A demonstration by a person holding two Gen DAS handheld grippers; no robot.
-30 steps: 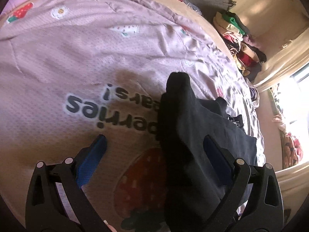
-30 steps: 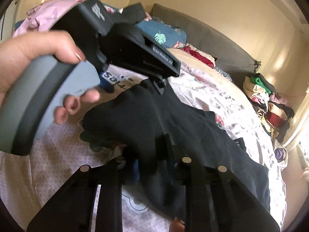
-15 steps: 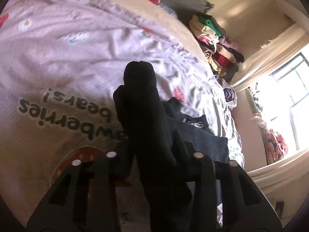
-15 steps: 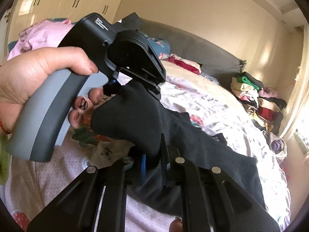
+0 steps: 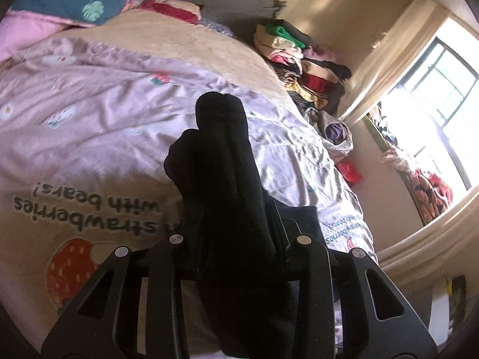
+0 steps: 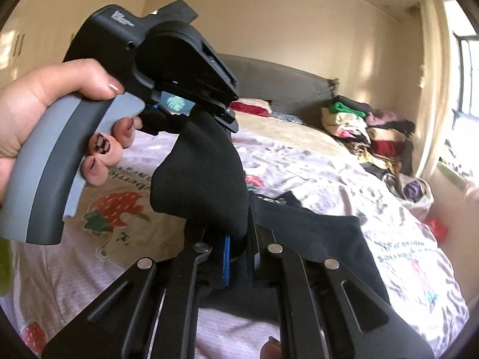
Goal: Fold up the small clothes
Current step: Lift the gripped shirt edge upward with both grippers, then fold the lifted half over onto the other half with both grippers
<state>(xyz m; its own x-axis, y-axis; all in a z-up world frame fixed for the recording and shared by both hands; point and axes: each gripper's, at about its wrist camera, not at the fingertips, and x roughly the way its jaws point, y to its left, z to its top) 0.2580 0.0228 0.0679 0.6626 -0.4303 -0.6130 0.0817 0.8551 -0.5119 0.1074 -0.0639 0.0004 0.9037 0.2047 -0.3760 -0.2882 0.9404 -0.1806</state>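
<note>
A black garment (image 5: pixel 221 164) stands bunched between the fingers of my left gripper (image 5: pixel 239 233), which is shut on it; the fingertips are hidden by the cloth. In the right wrist view the same garment (image 6: pixel 203 179) hangs in a thick fold from the left gripper (image 6: pixel 209 110), held by a hand (image 6: pixel 45 104), down to my right gripper (image 6: pixel 238 251). The right jaws are closing tight on the fold, with a blue pad (image 6: pixel 226 257) pressing on it. The garment's other end (image 6: pixel 314 239) trails on the bed.
The bed carries a pink strawberry-print cover (image 5: pixel 89 125) and pillows (image 5: pixel 74 3) by a grey headboard (image 6: pixel 284 83). A pile of clothes (image 5: pixel 299 59) lies at the bed's far right corner. A bright window (image 5: pixel 434 104) is on the right wall.
My left gripper went from wide open to shut on the black garment. Both grippers have risen, lifting the bunched end off the cover, and both views now tilt toward the headboard.
</note>
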